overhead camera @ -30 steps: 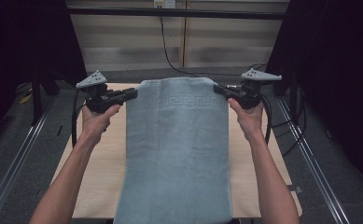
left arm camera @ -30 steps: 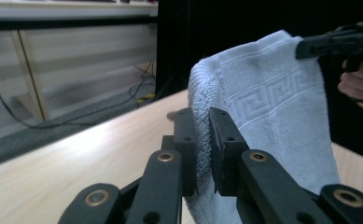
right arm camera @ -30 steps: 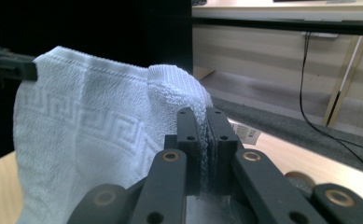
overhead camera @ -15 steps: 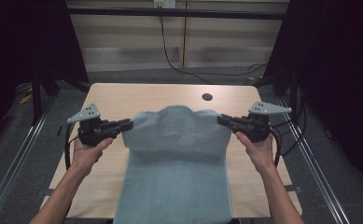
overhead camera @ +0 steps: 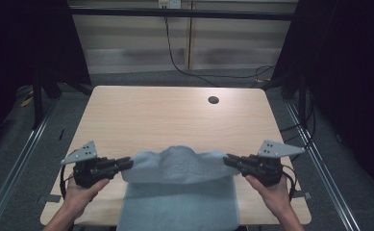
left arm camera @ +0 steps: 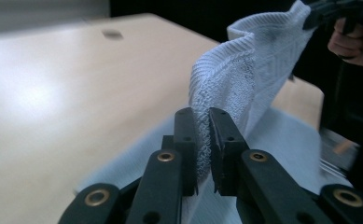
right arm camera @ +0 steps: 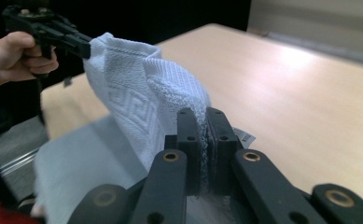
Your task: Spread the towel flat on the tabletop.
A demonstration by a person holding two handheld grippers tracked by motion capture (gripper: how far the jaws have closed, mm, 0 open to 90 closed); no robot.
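A pale blue towel (overhead camera: pixel 177 192) with a woven key-pattern band lies over the near edge of the wooden table (overhead camera: pixel 170 115), its far end folded back toward me and held up. My left gripper (overhead camera: pixel 127 163) is shut on the towel's left corner (left arm camera: pixel 202 140), the terry cloth pinched between both jaws. My right gripper (overhead camera: pixel 228 160) is shut on the right corner (right arm camera: pixel 200 135). The lifted edge sags in an arc between the two grippers. In the left gripper view the right gripper (left arm camera: pixel 319 11) holds the far corner; in the right gripper view the left gripper (right arm camera: pixel 72 42) does the same.
A round cable hole (overhead camera: pixel 213 100) sits near the table's far right. Metal rails (overhead camera: pixel 16 163) run along both sides of the table on the floor. A black cable (overhead camera: pixel 175 53) hangs along the back wall.
Both grippers have pulled the towel's far edge from the back of the table toward me, folding the towel over itself; they now sit near the front edge.
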